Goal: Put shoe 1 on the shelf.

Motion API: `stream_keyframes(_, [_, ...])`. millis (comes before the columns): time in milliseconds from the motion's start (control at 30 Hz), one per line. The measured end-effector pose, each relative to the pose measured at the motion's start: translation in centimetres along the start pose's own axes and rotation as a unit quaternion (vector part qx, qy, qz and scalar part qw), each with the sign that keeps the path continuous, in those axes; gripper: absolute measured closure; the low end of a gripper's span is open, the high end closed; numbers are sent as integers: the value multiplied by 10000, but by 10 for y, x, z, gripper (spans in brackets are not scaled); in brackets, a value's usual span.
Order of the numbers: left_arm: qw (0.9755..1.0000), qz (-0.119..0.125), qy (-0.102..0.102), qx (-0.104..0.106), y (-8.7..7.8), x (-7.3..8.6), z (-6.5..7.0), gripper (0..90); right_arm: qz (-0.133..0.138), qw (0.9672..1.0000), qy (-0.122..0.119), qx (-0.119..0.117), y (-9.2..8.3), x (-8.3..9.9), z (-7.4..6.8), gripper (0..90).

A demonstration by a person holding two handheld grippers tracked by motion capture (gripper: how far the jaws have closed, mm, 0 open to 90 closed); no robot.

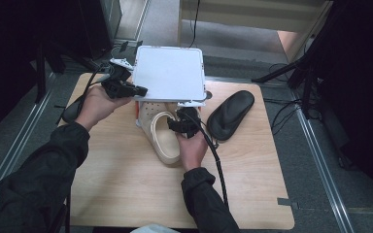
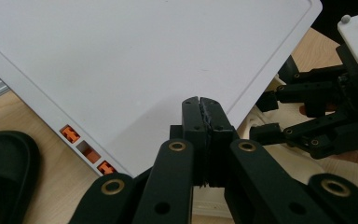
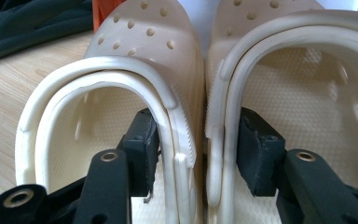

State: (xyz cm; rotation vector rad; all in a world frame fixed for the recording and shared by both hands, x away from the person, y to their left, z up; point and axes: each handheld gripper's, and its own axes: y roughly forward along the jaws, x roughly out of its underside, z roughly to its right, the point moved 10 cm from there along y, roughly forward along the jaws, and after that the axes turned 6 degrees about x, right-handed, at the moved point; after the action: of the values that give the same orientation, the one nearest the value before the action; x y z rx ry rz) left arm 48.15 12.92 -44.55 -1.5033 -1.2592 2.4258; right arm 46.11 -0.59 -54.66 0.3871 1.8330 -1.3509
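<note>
Clogs (image 3: 191, 93) — inner walls between right gripper (image 3: 198, 154) jaws.

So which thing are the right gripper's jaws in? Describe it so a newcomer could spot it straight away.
Start at the white lid lifted over the middle of the wooden table. Just below its near edge lies a pair of cream clogs, side by side. Perforated tops and a pale colour set them apart from the black slippers on either side.
</note>
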Motion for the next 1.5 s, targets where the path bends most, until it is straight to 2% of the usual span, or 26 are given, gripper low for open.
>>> stream_keyframes(200, [10000,-11,6,-7,0,0,0,900,-17,10000,-49,-34,-7,1,1,529])
stream_keyframes(367, [10000,-12,-2,-9,0,0,1,900,-99,9998,-110,-148,-22,8,5,539])
stream_keyframes(467, [10000,-17,-7,-22,0,0,0,900,-42,9998,-115,-173,-29,9,6,550])
stream_keyframes(533, [10000,-27,-2,-29,0,0,0,900,-8,9996,-145,-249,-36,10,6,583])
stream_keyframes(633, [10000,-46,17,-33,0,0,0,900,2,9992,-203,-331,-45,13,5,684])
stream_keyframes(667, [10000,-48,18,-32,0,0,0,900,-1,9987,-249,-435,-51,16,4,743])
stream_keyframes(700, [10000,-51,18,-35,0,0,0,900,-1,9987,-249,-435,-51,16,4,743])
stream_keyframes(867, [10000,-51,10,-39,0,0,0,900,15,9978,-321,-588,-64,24,3,900])
stream_keyframes(933, [10000,-50,12,-44,0,0,1,900,4,9977,-455,-509,-68,30,2,900])
stream_keyframes(1000, [10000,-52,11,-48,0,0,0,900,-17,9974,-484,-525,-72,36,0,900])
stream_keyframes(1133, [10000,-56,10,-42,0,0,0,900,5,9966,-483,-665,-82,52,-5,900])
stream_keyframes(1267, [10000,-58,12,-36,0,0,0,900,-21,9959,-565,-701,-86,62,-8,900])
stream_keyframes(1333, [10000,-56,10,-37,0,0,0,900,-18,9948,-718,-726,-90,75,-13,900])
stream_keyframes(1500, [10000,-56,11,-42,0,0,0,900,-41,9936,-818,-784,-91,90,-20,900])
